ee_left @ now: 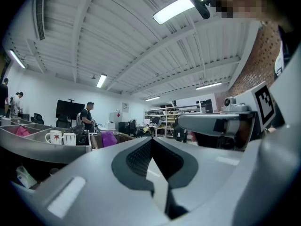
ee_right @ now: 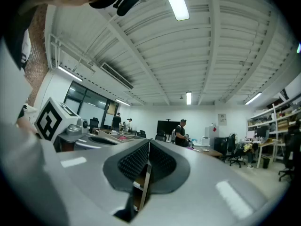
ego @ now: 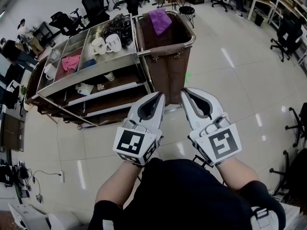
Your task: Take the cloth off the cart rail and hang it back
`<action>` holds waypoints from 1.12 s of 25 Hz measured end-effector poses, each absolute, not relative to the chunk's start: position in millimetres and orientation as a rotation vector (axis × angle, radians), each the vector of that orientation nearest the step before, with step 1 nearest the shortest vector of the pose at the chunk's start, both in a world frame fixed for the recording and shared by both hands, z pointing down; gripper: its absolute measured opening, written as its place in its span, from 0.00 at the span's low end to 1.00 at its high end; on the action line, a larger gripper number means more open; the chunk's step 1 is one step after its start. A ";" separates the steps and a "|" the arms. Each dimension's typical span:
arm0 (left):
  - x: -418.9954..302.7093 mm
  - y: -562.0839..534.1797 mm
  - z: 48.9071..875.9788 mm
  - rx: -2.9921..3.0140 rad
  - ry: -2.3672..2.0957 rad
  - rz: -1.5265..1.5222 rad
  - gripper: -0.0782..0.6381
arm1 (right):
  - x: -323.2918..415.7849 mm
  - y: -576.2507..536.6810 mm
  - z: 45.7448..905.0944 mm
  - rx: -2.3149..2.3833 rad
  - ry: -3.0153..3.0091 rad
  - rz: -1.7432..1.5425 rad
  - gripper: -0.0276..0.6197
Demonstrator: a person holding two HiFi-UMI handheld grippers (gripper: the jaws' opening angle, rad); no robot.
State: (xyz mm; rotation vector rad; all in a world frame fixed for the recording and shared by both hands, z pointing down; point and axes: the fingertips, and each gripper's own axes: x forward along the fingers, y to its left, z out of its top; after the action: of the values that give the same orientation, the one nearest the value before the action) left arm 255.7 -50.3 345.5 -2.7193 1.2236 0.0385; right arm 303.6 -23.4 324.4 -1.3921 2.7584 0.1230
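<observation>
A purple cloth [ego: 159,19] hangs over the far metal rail [ego: 188,42] of the cart's brown bag section; in the left gripper view the cloth [ee_left: 109,138] shows small, beyond the jaws. Both grippers are held level close to my body, short of the cart's near side and well apart from the cloth. My left gripper [ego: 159,96] has its jaws together with nothing between them, as its own view [ee_left: 151,143] shows. My right gripper [ego: 185,92] is likewise shut and empty [ee_right: 148,145].
The steel cart [ego: 67,103] carries two white mugs [ego: 106,43], a pink rag [ego: 71,62] in a tray and small items on lower shelves. A black stool [ego: 186,10] stands behind it. Office chairs [ego: 286,37], desks and people ring the glossy floor.
</observation>
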 end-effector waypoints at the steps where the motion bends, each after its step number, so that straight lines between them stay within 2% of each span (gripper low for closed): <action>1: 258.4 -55.3 345.0 -2.713 1.226 0.033 0.11 | 306.9 -28.9 323.7 -1.395 2.754 0.126 0.04; 8: 263.1 -102.8 339.3 -2.693 1.217 0.009 0.11 | 313.1 -77.1 320.2 -1.412 2.739 0.145 0.08; 21: 229.0 -239.3 311.0 -2.688 1.186 0.026 0.11 | 290.1 -223.0 283.4 -1.453 2.650 0.264 0.22; 28: 195.6 -328.9 278.9 -2.719 1.202 0.019 0.11 | 259.8 -323.3 248.1 -1.516 2.644 0.289 0.23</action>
State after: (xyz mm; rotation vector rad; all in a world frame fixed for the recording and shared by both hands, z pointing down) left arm 195.6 -328.9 278.9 -2.7191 1.2018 0.0189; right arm 259.8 -323.3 248.1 -1.5162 2.6437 0.2889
